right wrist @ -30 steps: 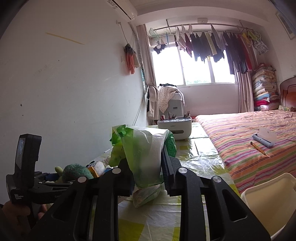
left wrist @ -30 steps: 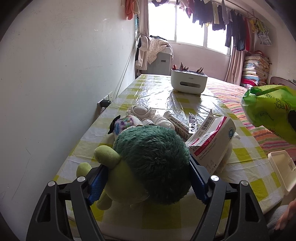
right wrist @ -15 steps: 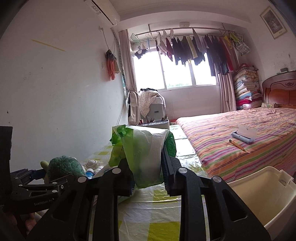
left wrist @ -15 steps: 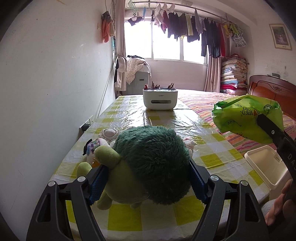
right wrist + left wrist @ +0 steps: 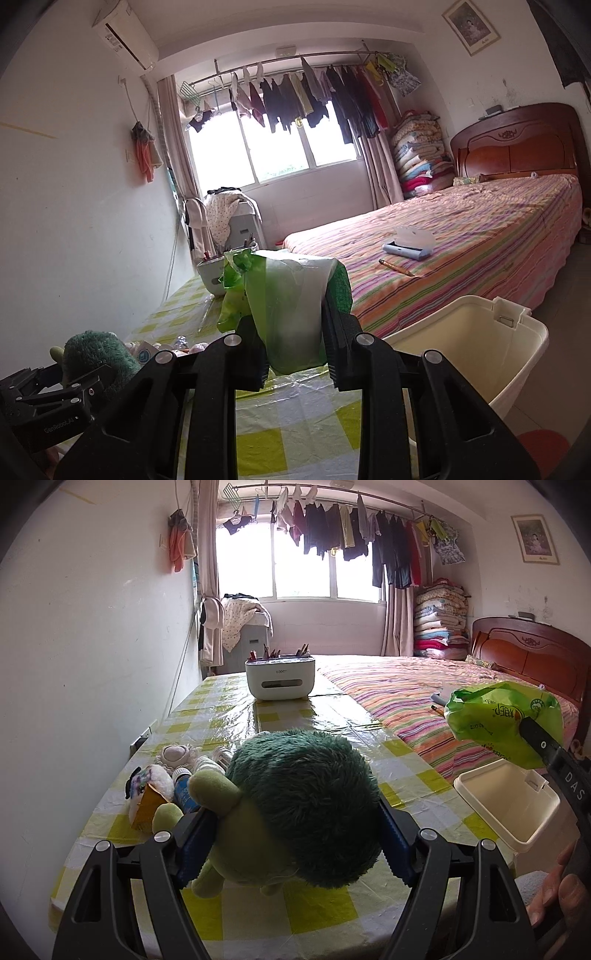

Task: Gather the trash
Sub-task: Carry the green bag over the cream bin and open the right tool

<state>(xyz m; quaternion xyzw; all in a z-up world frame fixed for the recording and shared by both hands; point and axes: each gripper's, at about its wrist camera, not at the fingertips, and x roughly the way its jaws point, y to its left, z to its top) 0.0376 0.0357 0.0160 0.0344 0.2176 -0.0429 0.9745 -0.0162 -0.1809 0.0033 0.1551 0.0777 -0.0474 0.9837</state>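
Observation:
My left gripper (image 5: 291,834) is shut on a green plush toy (image 5: 295,805) and holds it above the near end of the checked table (image 5: 288,716). My right gripper (image 5: 293,332) is shut on a green plastic bag (image 5: 288,295), held up beside the table's right edge. The bag also shows in the left wrist view (image 5: 502,720), above and behind an open cream trash bin (image 5: 506,805). In the right wrist view the bin (image 5: 469,354) stands just right of the bag, below it.
Small plush toys, bottles and an orange packet (image 5: 147,805) lie on the table's left side. A white organizer box (image 5: 280,679) stands at the far end. A striped bed (image 5: 461,251) with a pencil and case runs along the right. A wall is on the left.
Both grippers have lifted and tilted up with their loads. The red-and-white box on the table is out of sight. The trash bin has come into closer view beside the bag.

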